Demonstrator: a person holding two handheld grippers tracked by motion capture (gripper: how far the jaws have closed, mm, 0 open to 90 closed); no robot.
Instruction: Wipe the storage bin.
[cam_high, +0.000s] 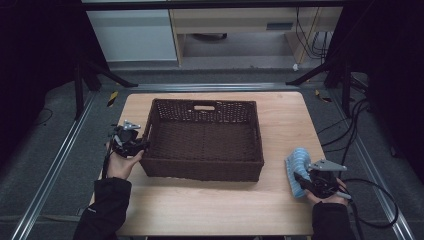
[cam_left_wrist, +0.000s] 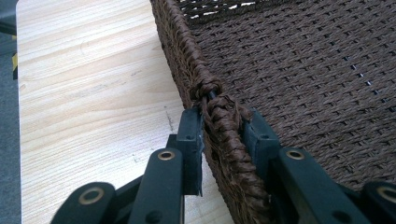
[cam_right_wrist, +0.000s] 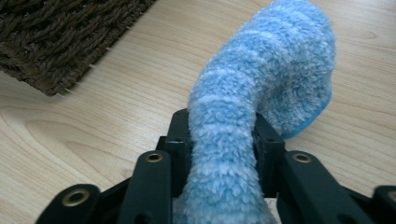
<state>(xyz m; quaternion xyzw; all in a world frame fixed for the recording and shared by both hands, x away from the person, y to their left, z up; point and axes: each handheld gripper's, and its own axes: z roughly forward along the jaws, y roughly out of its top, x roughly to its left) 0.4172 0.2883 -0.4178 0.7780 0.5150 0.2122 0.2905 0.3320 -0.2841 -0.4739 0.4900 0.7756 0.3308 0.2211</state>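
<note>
My left claw (cam_left_wrist: 223, 135) clamps the basket (cam_high: 202, 170) rim at centre left; my right claw (cam_right_wrist: 223, 135), lower right, seems to pinch the blue sock (cam_right_wrist: 261, 79) on the table (cam_high: 210, 210)

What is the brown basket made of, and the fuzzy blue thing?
The basket looks woven from twisted brown cord, maybe paper rope or rattan; its rim is braided and the finish matte. The blue sock seems soft, fluffy fleece-like fabric with paler stripes and a fuzzy pile.
</note>
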